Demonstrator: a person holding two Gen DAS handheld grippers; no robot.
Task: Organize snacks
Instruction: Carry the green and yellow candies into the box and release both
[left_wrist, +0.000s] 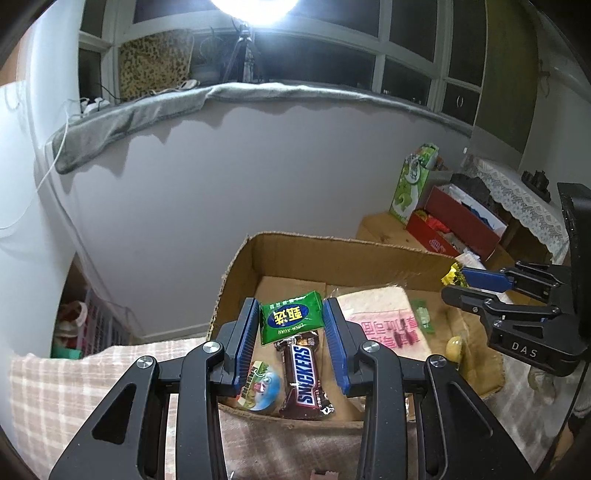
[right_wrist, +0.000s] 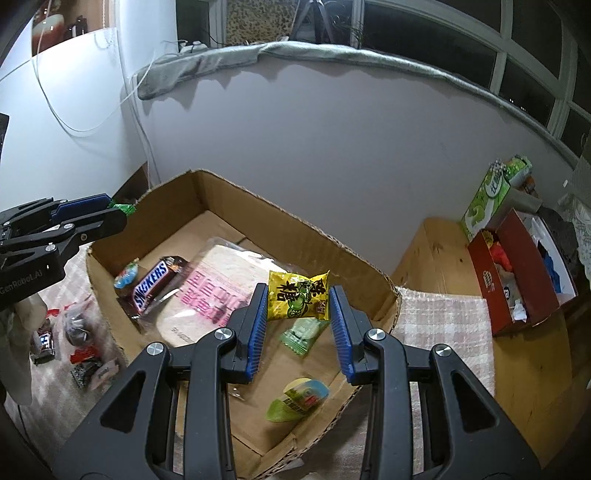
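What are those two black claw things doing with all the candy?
A person is sorting snacks into a cardboard box with two handheld grippers. The left gripper pinches a green snack packet above the box, and the right gripper pinches a yellow snack packet over it too. Already lying in the box are a Snickers bar, a big pink-printed bag, small jelly cups and a pale green candy. A few more snacks lie outside on the checked cloth.
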